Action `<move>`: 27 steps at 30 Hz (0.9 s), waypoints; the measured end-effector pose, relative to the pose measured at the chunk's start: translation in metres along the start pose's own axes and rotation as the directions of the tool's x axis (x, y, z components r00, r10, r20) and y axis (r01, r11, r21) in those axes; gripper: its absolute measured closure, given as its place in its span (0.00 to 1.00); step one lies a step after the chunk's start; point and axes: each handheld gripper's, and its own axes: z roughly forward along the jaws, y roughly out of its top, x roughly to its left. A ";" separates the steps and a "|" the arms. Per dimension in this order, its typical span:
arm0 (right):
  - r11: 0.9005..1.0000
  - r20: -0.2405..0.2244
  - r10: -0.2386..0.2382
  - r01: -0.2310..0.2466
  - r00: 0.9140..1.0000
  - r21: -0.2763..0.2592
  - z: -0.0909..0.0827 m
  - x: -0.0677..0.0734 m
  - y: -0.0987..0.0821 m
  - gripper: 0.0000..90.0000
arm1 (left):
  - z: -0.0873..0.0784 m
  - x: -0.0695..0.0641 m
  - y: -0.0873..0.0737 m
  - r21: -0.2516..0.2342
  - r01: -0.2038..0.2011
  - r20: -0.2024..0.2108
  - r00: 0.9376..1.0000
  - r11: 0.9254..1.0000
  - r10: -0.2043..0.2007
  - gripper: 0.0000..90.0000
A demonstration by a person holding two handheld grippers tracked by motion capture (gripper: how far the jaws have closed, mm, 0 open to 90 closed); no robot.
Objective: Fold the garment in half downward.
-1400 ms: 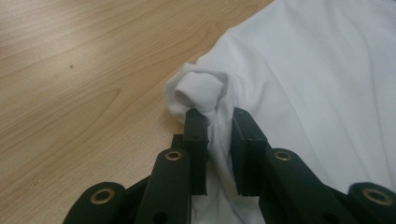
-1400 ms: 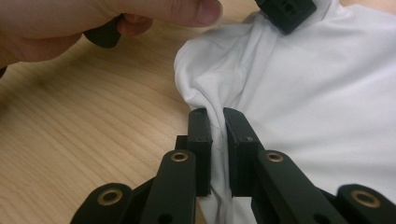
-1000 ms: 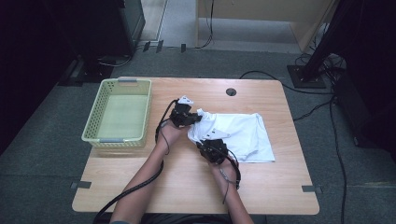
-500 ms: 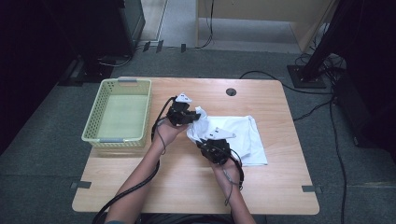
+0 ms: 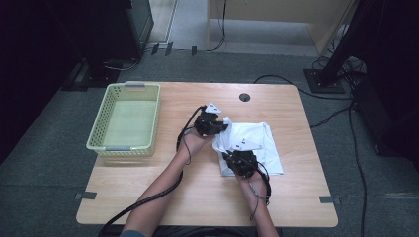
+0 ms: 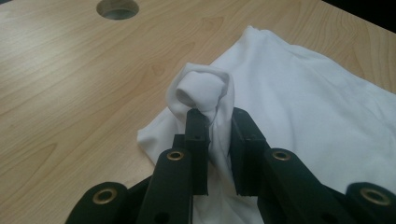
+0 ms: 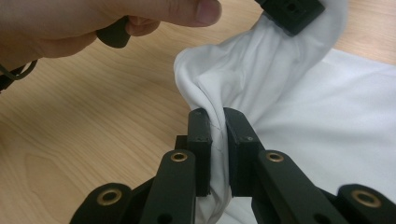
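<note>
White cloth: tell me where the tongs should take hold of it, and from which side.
Grip the white cloth along its bunched edge nearest the basket, coming from that side: there the fabric stands up in folds thin enough to pinch, while the rest lies flat on the table.

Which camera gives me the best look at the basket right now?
The high view: the green basket sits whole at the table's left, its inside bare. Both gripper views look at the white cloth on the wood instead.

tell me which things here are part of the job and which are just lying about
In the job:
- white cloth
- left tool, shut on the cloth
- right tool, shut on the cloth

Lying about:
- basket
- table hole
- floor cables
</note>
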 end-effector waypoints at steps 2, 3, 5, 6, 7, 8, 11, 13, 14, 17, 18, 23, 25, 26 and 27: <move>1.000 0.008 0.009 -0.009 1.000 0.002 -0.001 -0.004 -0.003 0.92 | 0.005 -0.001 -0.001 -0.006 0.001 0.001 1.000 1.000 -0.001 0.90; 1.000 0.015 0.009 -0.009 1.000 0.003 -0.002 -0.006 -0.004 0.92 | 0.008 -0.002 -0.001 -0.005 -0.003 0.000 1.000 1.000 0.003 0.90; 1.000 0.032 0.010 -0.011 0.999 0.014 -0.002 -0.010 -0.006 0.92 | 0.015 -0.003 -0.003 -0.007 -0.008 -0.002 1.000 1.000 0.008 0.90; 1.000 0.042 0.007 -0.008 0.999 0.022 -0.001 -0.012 -0.008 0.92 | 0.018 -0.003 -0.004 -0.002 -0.014 -0.002 1.000 1.000 0.014 0.90; 0.999 0.048 0.009 -0.011 0.999 0.031 0.000 -0.014 -0.009 0.92 | 0.022 -0.003 -0.006 0.005 -0.014 -0.004 1.000 1.000 0.014 0.90; 0.999 0.051 0.015 -0.016 0.999 0.037 0.002 -0.015 -0.011 0.92 | 0.025 -0.002 -0.008 0.011 -0.016 -0.004 1.000 1.000 0.016 0.90; 0.998 0.058 0.018 -0.021 0.998 0.052 0.005 -0.018 -0.014 0.92 | 0.030 -0.002 -0.011 0.019 -0.015 0.000 1.000 1.000 0.015 0.90; 0.997 0.071 0.019 -0.024 0.997 0.076 0.010 -0.021 -0.019 0.92 | 0.033 -0.002 -0.014 0.029 -0.024 -0.009 1.000 0.999 0.024 0.90; 0.996 0.070 0.025 -0.031 0.997 0.083 0.012 -0.022 -0.021 0.92 | 0.033 -0.002 -0.016 0.038 -0.034 -0.010 0.999 0.999 0.035 0.90; 0.996 0.066 0.031 -0.036 0.997 0.086 0.016 -0.021 -0.024 0.92 | 0.033 -0.001 -0.019 0.034 -0.029 -0.006 1.000 0.999 0.029 0.90; 0.995 0.067 0.031 -0.036 0.997 0.088 0.017 -0.020 -0.024 0.92 | 0.033 0.000 -0.020 0.035 -0.022 -0.003 1.000 0.999 0.022 0.90; 0.996 0.057 0.026 -0.031 0.998 0.084 0.018 -0.018 -0.024 0.92 | 0.028 0.002 -0.022 0.044 -0.027 -0.003 1.000 0.999 0.027 0.90; 0.996 0.048 0.028 -0.032 0.998 0.079 0.019 -0.015 -0.025 0.92 | 0.026 0.002 -0.024 0.046 -0.033 -0.004 0.999 0.998 0.033 0.90; 0.996 0.041 0.025 -0.028 0.999 0.079 0.020 -0.012 -0.025 0.92 | 0.024 0.002 -0.026 0.049 -0.032 -0.005 0.999 0.998 0.032 0.90; 0.996 0.036 0.024 -0.027 0.999 0.081 0.020 -0.010 -0.024 0.92 | 0.022 0.003 -0.027 0.048 -0.027 -0.004 1.000 0.998 0.027 0.90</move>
